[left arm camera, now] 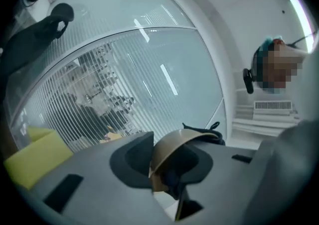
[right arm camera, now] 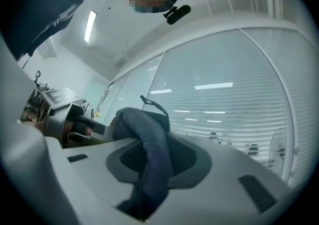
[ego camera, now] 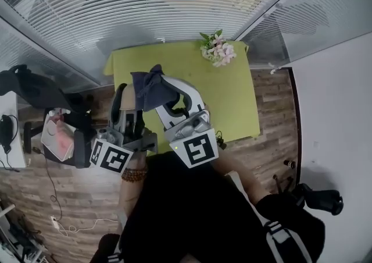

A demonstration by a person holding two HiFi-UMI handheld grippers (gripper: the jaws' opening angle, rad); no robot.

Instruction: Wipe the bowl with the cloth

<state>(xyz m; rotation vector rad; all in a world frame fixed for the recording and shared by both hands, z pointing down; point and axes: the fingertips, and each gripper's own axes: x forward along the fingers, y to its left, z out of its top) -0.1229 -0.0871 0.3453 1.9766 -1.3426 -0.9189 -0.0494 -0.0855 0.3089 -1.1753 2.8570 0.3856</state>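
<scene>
A glass wall with slatted blinds (ego camera: 116, 11) runs along the far side of the scene, and wood-pattern floor (ego camera: 75, 198) surrounds a green table (ego camera: 232, 99). The person's black top (ego camera: 192, 209) fills the lower part of the head view.

Both grippers are held up in the air over the table's near left part, neither resting on its surface. The right gripper (ego camera: 174, 102) reaches in from the near edge toward the left edge. Its jaws are clamped on a dark blue cloth (ego camera: 148, 87). In the right gripper view a thick fold of the cloth (right arm camera: 149, 144) runs down between the pads of the gripper (right arm camera: 154, 164), and its bunched end sticks out beyond the jaw tips.

The left gripper (ego camera: 129, 117) is over the table's near left corner. Its jaws are closed on the rim of a tan bowl (ego camera: 116, 100). In the left gripper view the bowl (left arm camera: 172, 142) stands on edge between the pads of the gripper (left arm camera: 167, 162), with a dark fold of cloth just past its rim. From the head view, the cloth's free end lies against the bowl.

A bunch of pale pink flowers (ego camera: 218, 49) lies at the table's far right corner, well apart from both grippers. A brown bead bracelet (ego camera: 133, 173) circles the left wrist.
</scene>
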